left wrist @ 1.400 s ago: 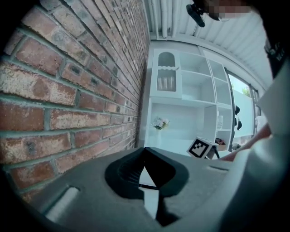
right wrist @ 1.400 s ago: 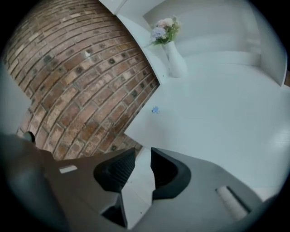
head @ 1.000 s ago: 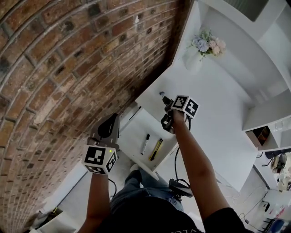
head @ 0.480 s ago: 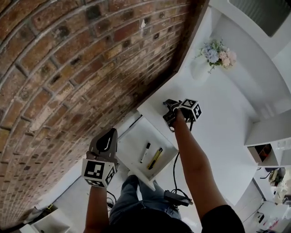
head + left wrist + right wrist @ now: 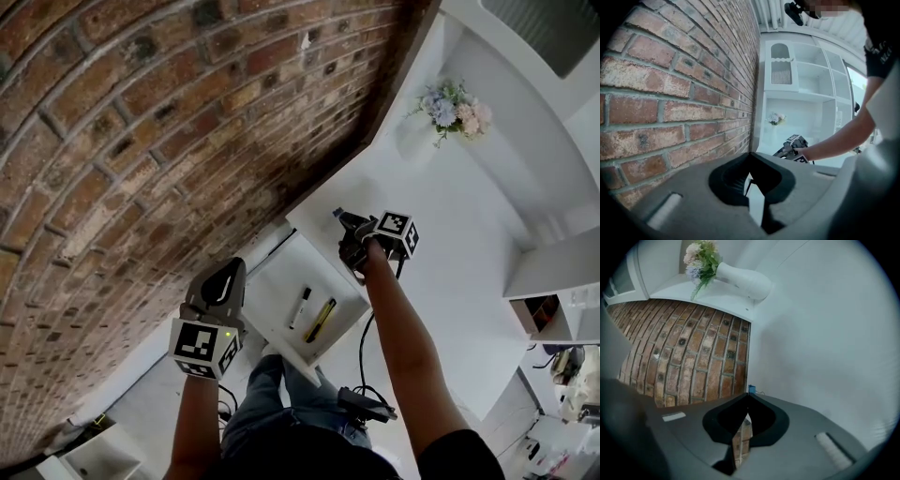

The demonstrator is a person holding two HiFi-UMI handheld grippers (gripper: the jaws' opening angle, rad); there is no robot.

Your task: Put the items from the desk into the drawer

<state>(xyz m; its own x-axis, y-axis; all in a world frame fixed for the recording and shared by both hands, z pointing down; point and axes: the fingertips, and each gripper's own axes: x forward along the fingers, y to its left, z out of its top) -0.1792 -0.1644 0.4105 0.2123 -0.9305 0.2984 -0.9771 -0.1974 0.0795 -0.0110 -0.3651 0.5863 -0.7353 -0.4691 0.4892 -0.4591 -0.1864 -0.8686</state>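
Just closed right gripper on small blue item at far desk edge; tip-only pinch, so risked dropping it.

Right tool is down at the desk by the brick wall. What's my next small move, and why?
Probably lift it slightly to test the grip: the right tool has just closed, with a small blue-tipped item at its tips, seemingly pinched. The open drawer sits close by.

Red-brown brick wall with pale mortar joints, filling the left of the head view. White vase holding pale pink and lilac flowers, close to the wall's end. White shelving unit with an arched upper compartment.
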